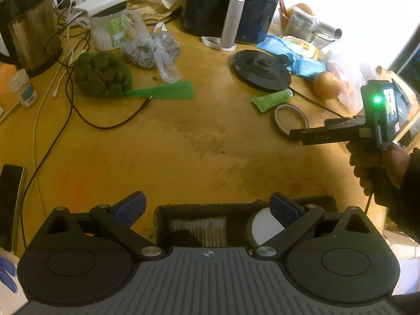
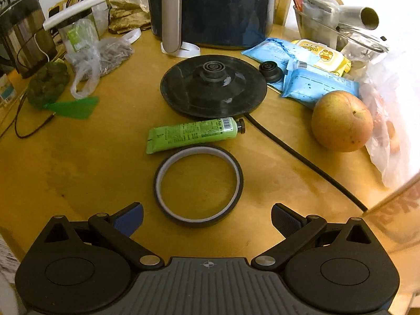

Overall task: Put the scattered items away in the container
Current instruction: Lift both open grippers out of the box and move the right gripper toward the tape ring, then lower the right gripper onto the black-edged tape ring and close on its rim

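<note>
1. Right now my right claw (image 2: pixel 207 219) is spread wide and empty, low over the tabletop (image 2: pixel 92 162), its blue pads to either side of the near edge of the tape ring (image 2: pixel 198 185), not touching it.
2. My left claw (image 1: pixel 208 207) is also wide open and holds nothing. It hangs over the dark container (image 1: pixel 236 210) at the near edge of the tabletop, where a white round thing (image 1: pixel 263 227) and a pale ribbed item (image 1: pixel 207 227) already lie.
3. So I judge the step in hand to be the pick-up of the tape ring, with some of the tidying already done.
4. The ring lies flat, just this side of the green tube (image 2: pixel 194 135), which rests against the black kettle base (image 2: pixel 214 89). An apple (image 2: pixel 341 122) sits well off to the right, beside the base's cord (image 2: pixel 302 157).
5. The next move, as I see it, calls for going forward and down so one pad lands inside the ring and the other outside, pinching its thin wall. A flat ring may slide away, so the squeeze must be square.
6. Then carry it across to the container under my left claw.
</note>
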